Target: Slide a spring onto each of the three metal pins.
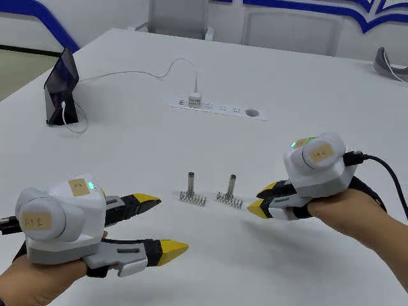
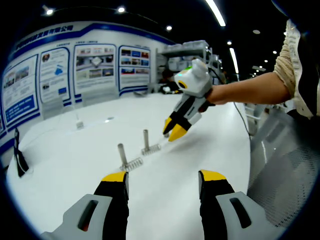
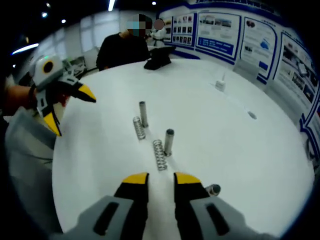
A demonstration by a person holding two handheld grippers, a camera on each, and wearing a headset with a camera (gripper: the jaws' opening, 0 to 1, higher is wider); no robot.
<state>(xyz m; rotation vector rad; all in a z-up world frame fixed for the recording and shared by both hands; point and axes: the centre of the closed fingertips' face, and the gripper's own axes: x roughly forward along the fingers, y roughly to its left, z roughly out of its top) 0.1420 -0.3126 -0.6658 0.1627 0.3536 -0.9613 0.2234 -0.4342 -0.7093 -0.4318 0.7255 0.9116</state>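
I am holding the left tool (image 1: pixel 172 223) spread and the right tool (image 1: pixel 255 199) narrowly parted, flanking two upright pins (image 1: pixel 190 182) with springs (image 1: pixel 192 199) lying beside them.

On the table (image 1: pixel 127 146), the left pin (image 1: pixel 190 182) and right pin (image 1: pixel 231 185) stand side by side, with the left spring (image 1: pixel 192 199) and right spring (image 1: pixel 229 201) lying at their feet on the near side. The left gripper (image 1: pixel 171 223) and right gripper (image 1: pixel 258 199) flank them. A power strip (image 1: pixel 217 108) lies behind, and a tablet (image 1: pixel 62 86) stands far left.
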